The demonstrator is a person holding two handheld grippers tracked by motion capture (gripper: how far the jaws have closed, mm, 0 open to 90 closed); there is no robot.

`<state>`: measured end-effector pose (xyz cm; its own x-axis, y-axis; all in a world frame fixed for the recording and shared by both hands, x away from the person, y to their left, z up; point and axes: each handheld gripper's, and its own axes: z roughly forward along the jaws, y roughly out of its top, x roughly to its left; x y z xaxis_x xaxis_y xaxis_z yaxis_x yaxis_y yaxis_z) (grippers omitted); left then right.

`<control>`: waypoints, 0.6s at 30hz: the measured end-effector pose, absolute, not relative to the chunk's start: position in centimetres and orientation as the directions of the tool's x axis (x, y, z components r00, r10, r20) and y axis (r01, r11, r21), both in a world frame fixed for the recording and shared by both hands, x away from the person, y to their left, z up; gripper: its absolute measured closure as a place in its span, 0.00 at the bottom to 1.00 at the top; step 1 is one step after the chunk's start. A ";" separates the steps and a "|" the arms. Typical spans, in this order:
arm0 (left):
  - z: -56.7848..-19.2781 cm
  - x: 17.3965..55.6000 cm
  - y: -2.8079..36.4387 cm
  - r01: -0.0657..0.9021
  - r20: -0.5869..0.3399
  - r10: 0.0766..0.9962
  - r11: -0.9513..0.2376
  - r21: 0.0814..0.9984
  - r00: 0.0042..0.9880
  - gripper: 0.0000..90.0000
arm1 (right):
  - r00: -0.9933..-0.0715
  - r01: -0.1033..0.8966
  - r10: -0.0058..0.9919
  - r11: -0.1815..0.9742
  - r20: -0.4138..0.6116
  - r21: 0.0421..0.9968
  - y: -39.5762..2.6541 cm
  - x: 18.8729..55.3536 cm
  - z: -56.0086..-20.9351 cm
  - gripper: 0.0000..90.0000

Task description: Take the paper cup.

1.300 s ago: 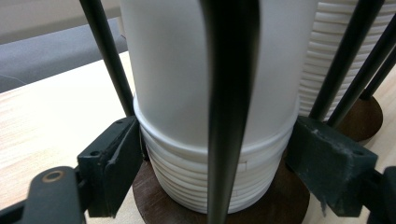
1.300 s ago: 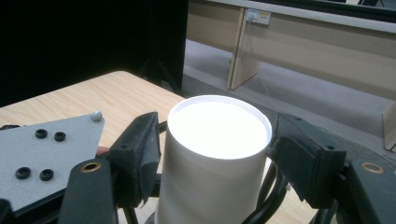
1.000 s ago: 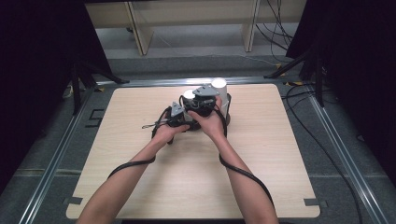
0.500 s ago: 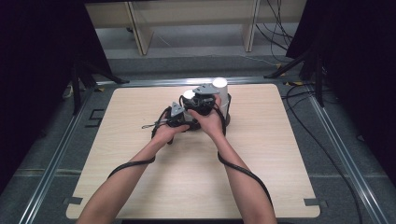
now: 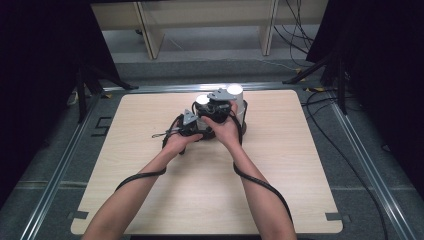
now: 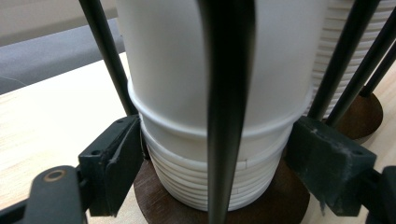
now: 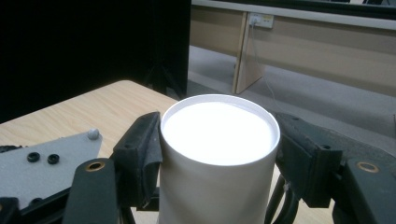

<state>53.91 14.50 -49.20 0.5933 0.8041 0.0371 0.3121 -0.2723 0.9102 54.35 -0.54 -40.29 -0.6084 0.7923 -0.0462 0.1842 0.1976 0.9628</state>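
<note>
Two hand-held grippers meet at a stack of white paper cups (image 5: 235, 100) standing in a black wire rack at about 12 o'clock of the wooden table (image 5: 300, 190), just short of its far edge. In the high view the left gripper (image 5: 192, 125) sits at 9 o'clock of the stack and the right gripper (image 5: 217, 107) lies just beside it, over the rack's near side, each with a forearm and a black cable trailing back toward 6 o'clock. The left gripper view looks along its jaws at the lower cups (image 6: 219, 154), nested on a round brown base (image 6: 280, 205) between thin black rods (image 6: 229, 116); the 2 pads stand at 9 and 3 o'clock of the ribbed rims, close against them, though whether they press cannot be told. In the right gripper view the top cup (image 7: 219, 135) shows its white open mouth between the 2 black pads, which have just been closing and now sit against its wall at 9 and 3 o'clock. A grey plate (image 7: 51, 158) belonging to the left gripper lies at 8 o'clock of that cup.
</note>
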 end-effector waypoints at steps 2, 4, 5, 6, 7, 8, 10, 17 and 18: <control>-49.2 53.9 14.5 0.311 0.045 0.802 -0.282 0.908 0.596 0.21 | -0.606 0.179 0.794 0.187 -0.042 0.966 -0.5 54.2 -40.0 0.39; -49.2 53.9 14.5 0.311 0.046 0.803 -0.283 0.907 0.595 0.21 | -0.606 0.177 0.795 0.181 -0.038 0.968 -0.6 54.1 -39.7 0.39; -49.2 53.9 14.5 0.311 0.046 0.803 -0.283 0.907 0.595 0.21 | -0.606 0.177 0.795 0.181 -0.038 0.968 -0.6 54.1 -39.7 0.39; -49.2 53.9 14.5 0.311 0.047 0.802 -0.284 0.907 0.595 0.21 | -0.603 0.179 0.797 0.172 -0.030 0.969 -0.5 54.0 -39.6 0.39; -49.2 53.9 14.5 0.311 0.047 0.802 -0.284 0.907 0.595 0.21 | -0.610 0.166 0.791 0.177 -0.040 0.970 -0.6 53.9 -39.4 0.39; -49.2 53.9 14.5 0.307 0.046 0.802 -0.281 0.909 0.595 0.21 | -0.607 0.147 0.792 0.192 -0.064 0.970 -0.7 54.0 -39.3 0.39; -49.3 54.0 14.5 0.308 0.040 0.803 -0.273 0.911 0.594 0.21 | -0.607 0.150 0.793 0.180 -0.053 0.972 -0.7 53.9 -39.3 0.39; -49.3 54.0 14.4 0.317 0.034 0.806 -0.271 0.909 0.591 0.20 | -0.610 0.140 0.792 0.157 -0.040 0.978 -0.7 53.6 -38.4 0.39; -49.2 53.9 14.4 0.318 0.039 0.806 -0.276 0.907 0.590 0.20 | -0.604 0.161 0.797 0.153 -0.025 0.975 -0.6 53.4 -38.3 0.39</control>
<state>53.95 14.42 -49.21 0.5900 0.8064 0.0389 0.3175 -0.2761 0.9072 53.45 -0.62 -38.29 -0.6038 0.7968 -0.0251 0.1610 0.1527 0.9751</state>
